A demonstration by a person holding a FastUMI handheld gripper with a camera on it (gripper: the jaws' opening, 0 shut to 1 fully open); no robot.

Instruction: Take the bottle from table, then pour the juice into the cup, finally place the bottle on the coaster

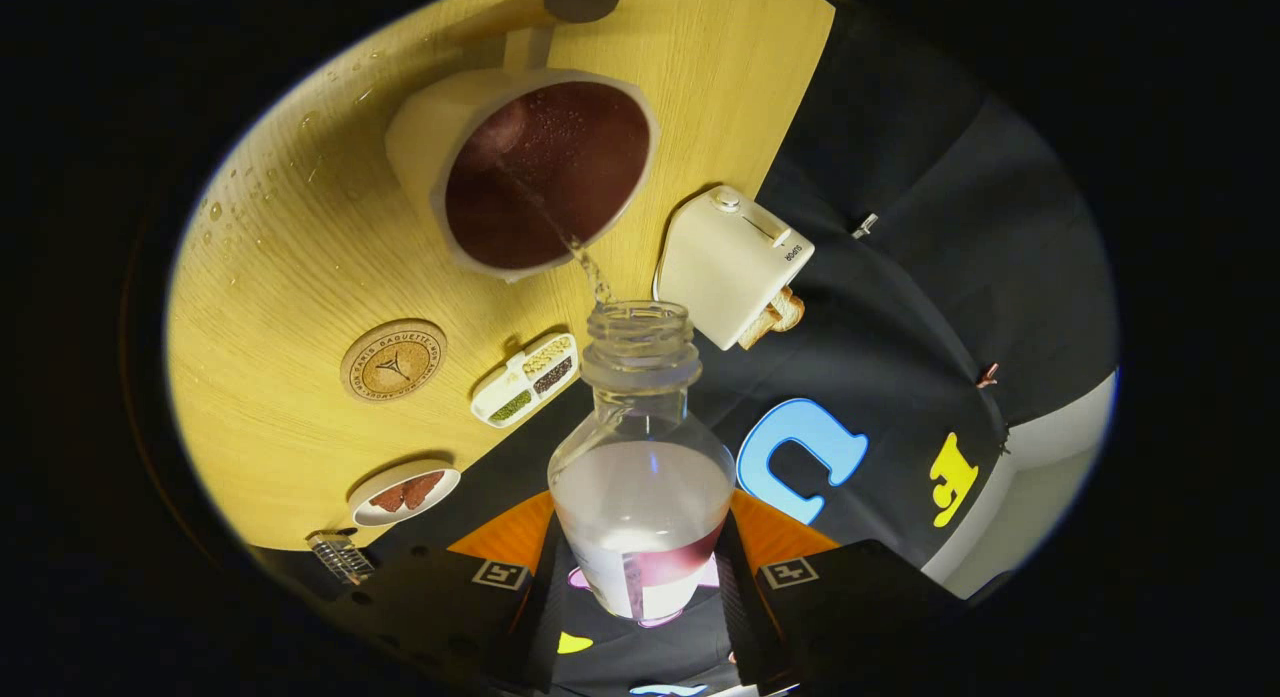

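Both claw (640, 587) fingers clamp bottle (640, 477), cup (545, 172) brimming.

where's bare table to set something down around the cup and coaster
Bare wood lies between the cup and the coaster, with droplets towards the table's far side. It's crowded along the edge by the seed tray, small dish and toaster. The gripper holds the bottle, pouring.
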